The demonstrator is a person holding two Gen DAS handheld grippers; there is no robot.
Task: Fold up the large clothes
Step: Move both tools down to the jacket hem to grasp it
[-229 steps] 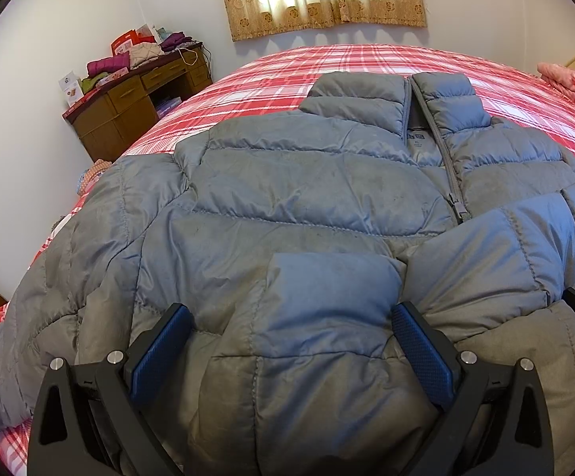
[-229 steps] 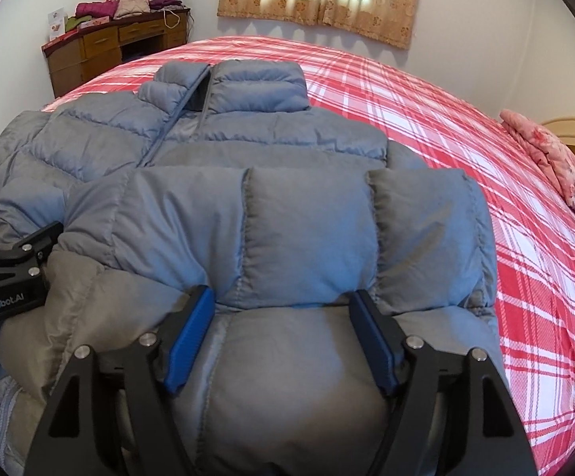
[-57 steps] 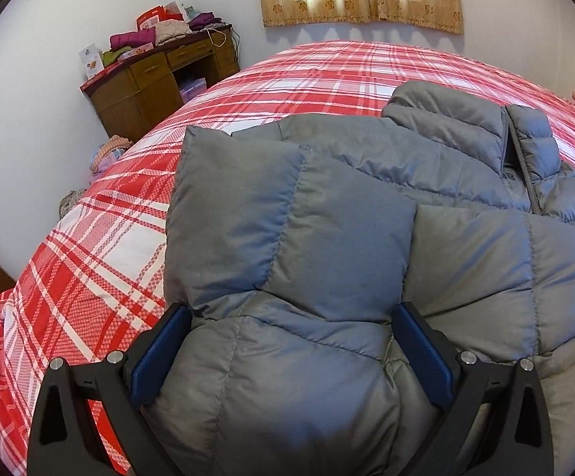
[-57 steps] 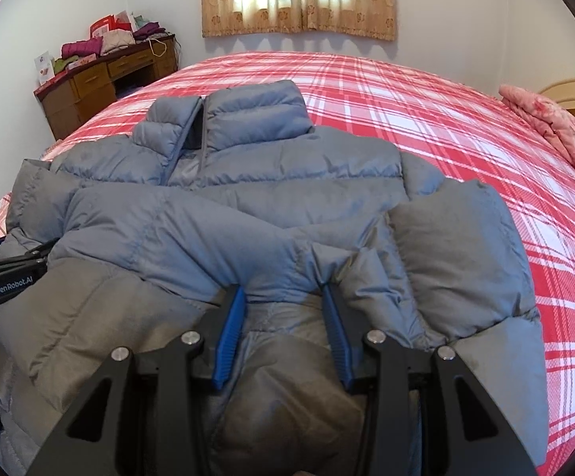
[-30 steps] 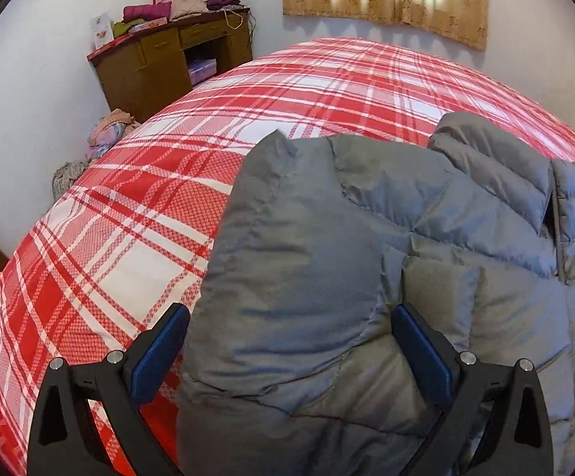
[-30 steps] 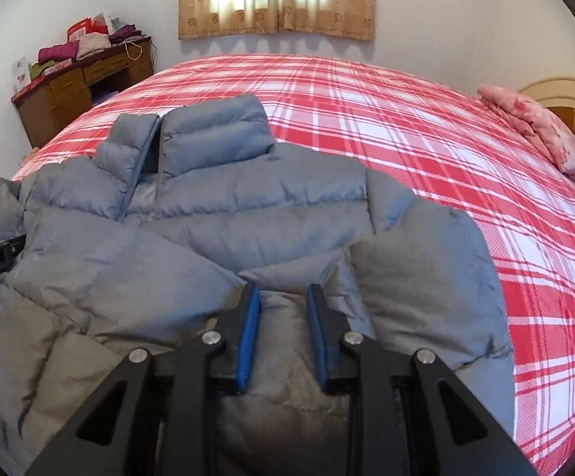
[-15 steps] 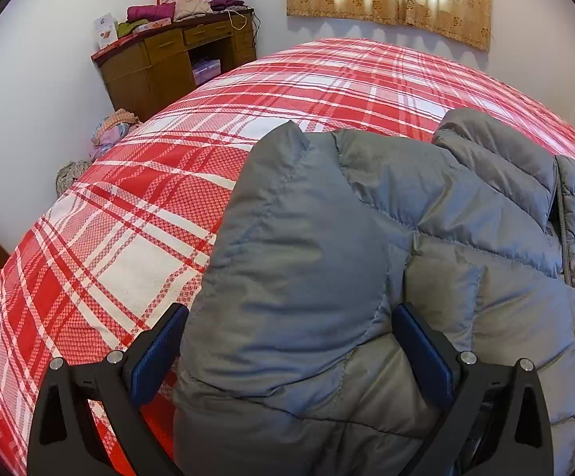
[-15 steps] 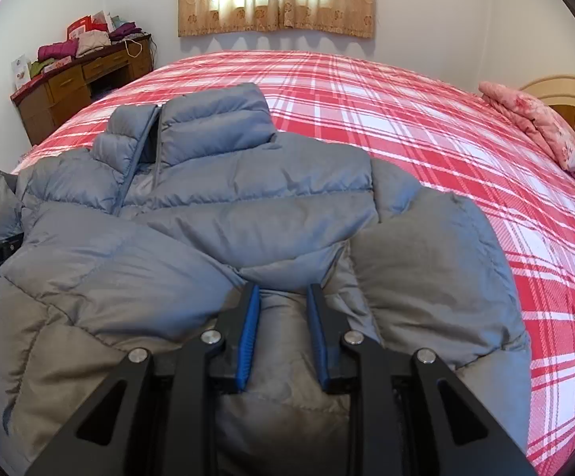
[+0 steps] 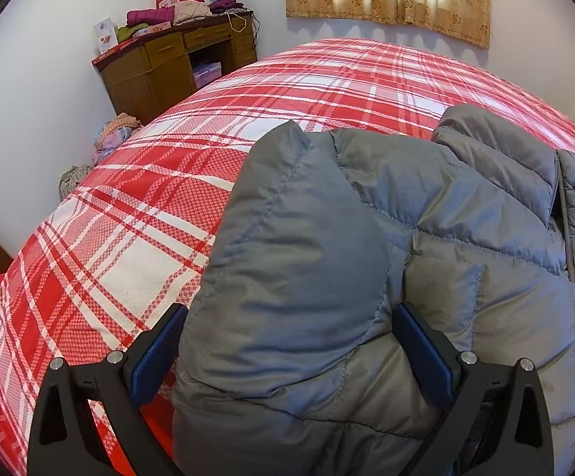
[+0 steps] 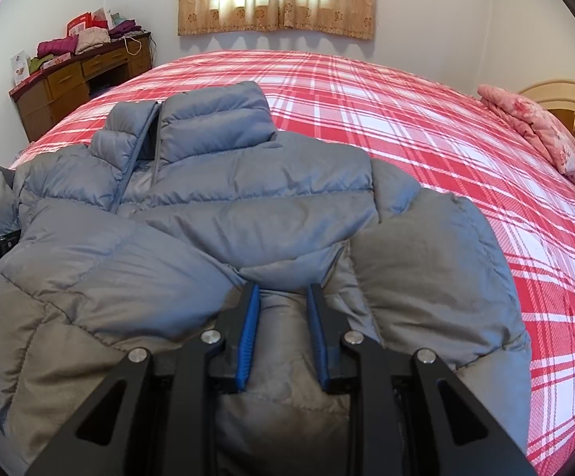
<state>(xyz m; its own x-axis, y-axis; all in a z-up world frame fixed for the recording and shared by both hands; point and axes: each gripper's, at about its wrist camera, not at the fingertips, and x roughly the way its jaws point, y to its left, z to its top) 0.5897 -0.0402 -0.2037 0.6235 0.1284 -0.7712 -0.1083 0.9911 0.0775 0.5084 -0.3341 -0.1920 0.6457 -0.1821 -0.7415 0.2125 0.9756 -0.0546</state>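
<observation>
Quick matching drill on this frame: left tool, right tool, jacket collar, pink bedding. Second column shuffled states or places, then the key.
1. left tool
2. right tool
3. jacket collar
4. pink bedding

A. nearly closed on a pinch of jacket fabric
B. at the bed's far right edge
C. wide open around a folded sleeve
D. unzipped, toward the window

Pairs: 1-C, 2-A, 3-D, 4-B

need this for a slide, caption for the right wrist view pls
Right gripper shut on a fold of the grey puffer jacket spread on a red plaid bed.
</observation>
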